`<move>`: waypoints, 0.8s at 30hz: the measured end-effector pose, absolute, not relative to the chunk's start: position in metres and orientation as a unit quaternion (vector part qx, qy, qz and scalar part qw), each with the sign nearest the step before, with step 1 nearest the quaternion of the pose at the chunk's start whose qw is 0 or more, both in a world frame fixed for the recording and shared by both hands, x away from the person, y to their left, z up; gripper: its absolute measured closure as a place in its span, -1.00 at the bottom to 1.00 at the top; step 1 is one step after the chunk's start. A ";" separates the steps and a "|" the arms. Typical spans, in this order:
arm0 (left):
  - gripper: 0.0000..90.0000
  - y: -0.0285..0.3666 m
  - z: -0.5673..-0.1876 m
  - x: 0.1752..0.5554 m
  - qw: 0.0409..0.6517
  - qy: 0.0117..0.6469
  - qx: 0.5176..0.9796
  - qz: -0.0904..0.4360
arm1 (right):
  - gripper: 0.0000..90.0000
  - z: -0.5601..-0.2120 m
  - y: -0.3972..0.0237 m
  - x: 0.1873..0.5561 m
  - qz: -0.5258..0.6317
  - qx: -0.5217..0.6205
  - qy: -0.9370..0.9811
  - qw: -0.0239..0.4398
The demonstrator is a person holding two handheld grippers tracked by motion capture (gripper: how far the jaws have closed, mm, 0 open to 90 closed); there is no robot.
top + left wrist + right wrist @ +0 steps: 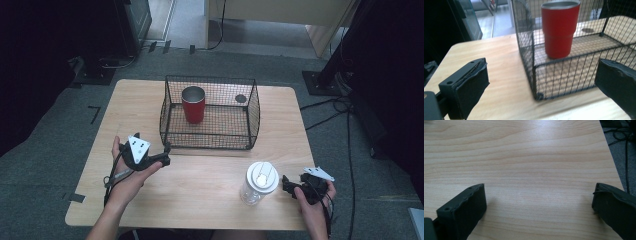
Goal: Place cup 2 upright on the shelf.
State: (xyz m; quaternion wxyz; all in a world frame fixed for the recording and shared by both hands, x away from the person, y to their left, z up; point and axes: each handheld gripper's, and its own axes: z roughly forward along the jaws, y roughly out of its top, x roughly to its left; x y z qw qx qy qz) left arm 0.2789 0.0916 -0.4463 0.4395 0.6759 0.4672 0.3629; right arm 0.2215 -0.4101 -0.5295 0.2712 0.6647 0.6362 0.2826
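Grey carpet, cables on the floor, dark stands at the sides; light wood table [200, 185] in the middle. Black wire basket [209, 142] sits at the table's far centre, red tumbler [193, 104] upright inside it toward its left half. Clear bottle with white lid [259, 182] stands on the bare table near the front right, well apart from the basket.

Left gripper [164, 158] is held just off the basket's near-left corner, jaws spread wide, nothing between them; in the left gripper view the basket corner [537, 95] and the tumbler [559, 27] lie ahead, between the jaws' lines. Right gripper [287, 184] is just beside the bottle on its right, apart from it as far as I can tell; the right gripper view has jaws wide open over bare wood [529, 165], empty.

Step judged: tumbler already in the basket, bottle is next, right gripper at the approach stage, no grasp yet. Next move calls for swinging the right gripper toward the bottle, centring the body between the jaws below the lid, closing firmly, then lifting over the basket's wall. Risk: round smooth bottle could slip or tip.
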 end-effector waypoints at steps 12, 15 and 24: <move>-1.00 0.122 -0.472 0.266 0.418 0.495 0.670 0.363 | -1.00 -0.530 -0.410 0.222 0.282 0.664 0.637 0.271; -1.00 0.129 -0.480 0.263 0.408 0.502 0.671 0.362 | -1.00 -0.530 -0.409 0.222 0.283 0.661 0.640 0.270; -1.00 0.149 -0.498 0.253 0.393 0.520 0.670 0.357 | -1.00 -0.530 -0.409 0.221 0.282 0.662 0.640 0.271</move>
